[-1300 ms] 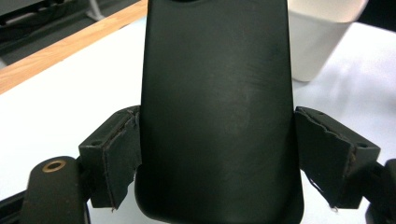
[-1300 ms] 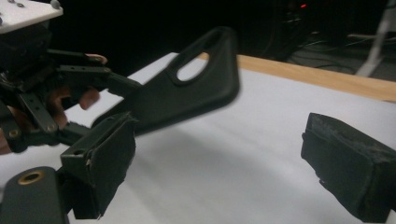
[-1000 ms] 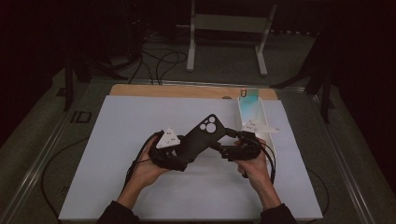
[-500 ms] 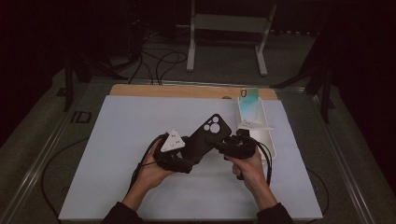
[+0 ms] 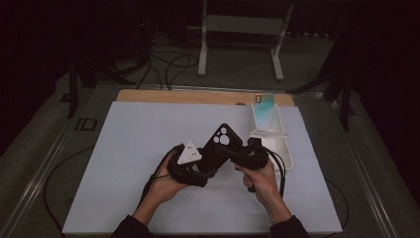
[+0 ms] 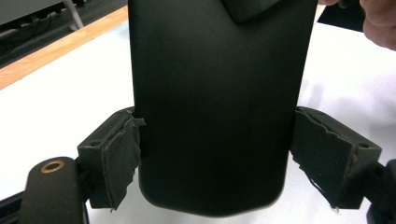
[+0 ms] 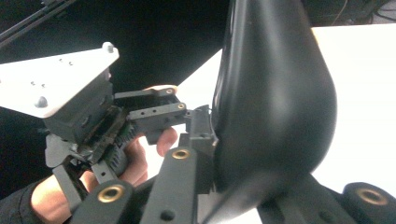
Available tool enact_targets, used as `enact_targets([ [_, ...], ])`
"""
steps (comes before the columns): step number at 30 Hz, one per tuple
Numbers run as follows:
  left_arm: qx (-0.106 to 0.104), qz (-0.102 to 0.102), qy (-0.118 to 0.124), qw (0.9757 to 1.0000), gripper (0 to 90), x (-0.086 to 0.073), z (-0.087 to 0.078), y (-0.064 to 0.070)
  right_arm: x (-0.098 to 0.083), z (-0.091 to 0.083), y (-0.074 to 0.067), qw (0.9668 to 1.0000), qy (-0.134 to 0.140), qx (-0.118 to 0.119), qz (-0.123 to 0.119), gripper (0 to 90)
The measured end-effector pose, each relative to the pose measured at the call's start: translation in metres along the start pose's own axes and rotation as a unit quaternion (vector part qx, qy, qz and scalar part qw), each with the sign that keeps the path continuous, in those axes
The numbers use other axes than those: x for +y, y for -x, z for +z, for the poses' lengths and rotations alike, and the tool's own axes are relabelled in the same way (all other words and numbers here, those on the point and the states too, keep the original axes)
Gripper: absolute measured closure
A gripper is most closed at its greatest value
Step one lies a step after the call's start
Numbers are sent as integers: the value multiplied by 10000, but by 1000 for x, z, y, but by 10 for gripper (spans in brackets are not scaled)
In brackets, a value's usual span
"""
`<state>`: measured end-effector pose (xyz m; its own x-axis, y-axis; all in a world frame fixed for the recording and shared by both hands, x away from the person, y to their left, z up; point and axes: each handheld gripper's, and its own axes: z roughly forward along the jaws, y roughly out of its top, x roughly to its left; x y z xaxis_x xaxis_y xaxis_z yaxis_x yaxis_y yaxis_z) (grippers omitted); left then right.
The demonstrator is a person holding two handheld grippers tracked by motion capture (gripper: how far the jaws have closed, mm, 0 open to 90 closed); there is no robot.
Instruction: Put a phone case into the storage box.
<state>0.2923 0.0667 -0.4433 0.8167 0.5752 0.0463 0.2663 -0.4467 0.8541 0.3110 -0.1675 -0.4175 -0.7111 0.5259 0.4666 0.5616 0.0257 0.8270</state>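
Note:
A black phone case [image 5: 220, 144] with round camera cut-outs is held up over the white mat, tilted, between both hands. My left gripper [image 5: 207, 168] holds its lower end. In the left gripper view the case [image 6: 215, 70] stands between the two torn pads [image 6: 122, 158], which touch its side edges; those jaws have just been closing. My right gripper [image 5: 234, 154] comes in from the right. In the right gripper view its jaws, which have also just closed further, clamp the thin case [image 7: 275, 93] across its faces. The left gripper's white plate [image 7: 60, 79] shows there too.
A long white tray [image 5: 280, 148] lies right of the hands, with a teal phone-shaped item [image 5: 264, 105] propped at its far end. A wooden board edge [image 5: 198, 96] borders the mat's back. A white metal stand [image 5: 242, 25] and cables lie beyond.
The right gripper has shifted left onto the case and its jaws have closed on it. The left jaws have narrowed onto the case's edges. Both hands stayed about where they were.

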Motion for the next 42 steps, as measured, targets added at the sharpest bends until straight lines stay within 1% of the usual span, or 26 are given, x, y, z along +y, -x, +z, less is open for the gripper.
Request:
enact_targets([
  [1,-109,-354,136,9992,784,-1,-2,-6,0,-1,-1,9999,5,-66,-77,793],
  [2,-182,-442,270,9985,714,-1,-4,-12,0,0,-3,9993,-77,-261,-249,835],
  [3,-96,-244,374,9990,653,-2,-7,-11,-1,0,-3,9994,-88,-233,-243,852],
  [4,-96,-244,374,9990,462,-2,-7,-11,-1,0,-3,9994,-88,-233,-243,852],
  [5,-127,-177,246,9995,462,-1,-7,-9,-2,0,-2,9997,-72,-167,-130,859],
  [6,-113,-150,195,9996,441,-2,-7,-8,-3,-1,-4,9991,-58,-325,-259,863],
  [7,-136,-138,121,9997,441,-3,-6,-7,-3,-1,-4,9991,-58,-325,-259,863],
  [8,-150,-151,106,9997,430,-4,-6,-6,-2,0,-4,9990,-55,-342,-298,863],
  [9,-159,-171,80,9997,418,-5,-6,-7,-2,0,-4,9990,-51,-333,-281,863],
  [10,-233,-217,90,9995,410,-7,-6,-9,-2,1,-5,9990,-51,-338,-291,864],
  [11,-232,-267,114,9993,398,-8,-7,-10,-2,1,-5,9989,-47,-348,-313,863],
  [13,-273,-301,120,9991,377,-9,-9,-12,-2,1,-5,9987,-48,-364,-345,863],
  [15,-289,-335,102,9990,336,-9,-12,-14,-1,0,-5,9986,-66,-376,-374,863],
  [18,-407,-412,96,9983,292,-9,-17,-17,0,-1,-3,9985,-16,-393,-388,863],
  [22,-521,-505,66,9973,232,-11,-20,-18,2,-4,-4,9981,23,-395,-468,863],
  [23,-560,-513,53,9971,209,-12,-21,-18,3,-5,-5,9980,25,-398,-484,863],
  [25,-568,-508,29,9971,178,-13,-22,-18,4,-6,-6,9979,52,-382,-527,863],
  [26,-568,-508,29,9971,167,-13,-22,-18,4,-6,-6,9979,52,-382,-527,863],
  [27,-628,-535,8,9966,167,-14,-24,-17,5,-7,-6,9978,59,-386,-538,863],
  [28,-605,-527,1,9968,148,-15,-25,-17,6,-7,-7,9976,88,-354,-585,863],
  [31,-633,-589,-15,9963,116,-16,-28,-18,7,-8,-8,9974,111,-333,-626,862],
  [34,-647,-633,7,9959,101,-19,-31,-17,8,-8,-9,9973,135,-284,-662,862],
  [35,-638,-653,9,9958,94,-19,-32,-17,8,-8,-9,9973,140,-249,-670,862],
  [38,-714,-688,20,9951,63,-22,-33,-17,8,-8,-12,9972,175,-129,-721,861],
  [42,-767,-668,19,9948,27,-24,-34,-16,8,-6,-17,9966,180,38,-799,861],
])
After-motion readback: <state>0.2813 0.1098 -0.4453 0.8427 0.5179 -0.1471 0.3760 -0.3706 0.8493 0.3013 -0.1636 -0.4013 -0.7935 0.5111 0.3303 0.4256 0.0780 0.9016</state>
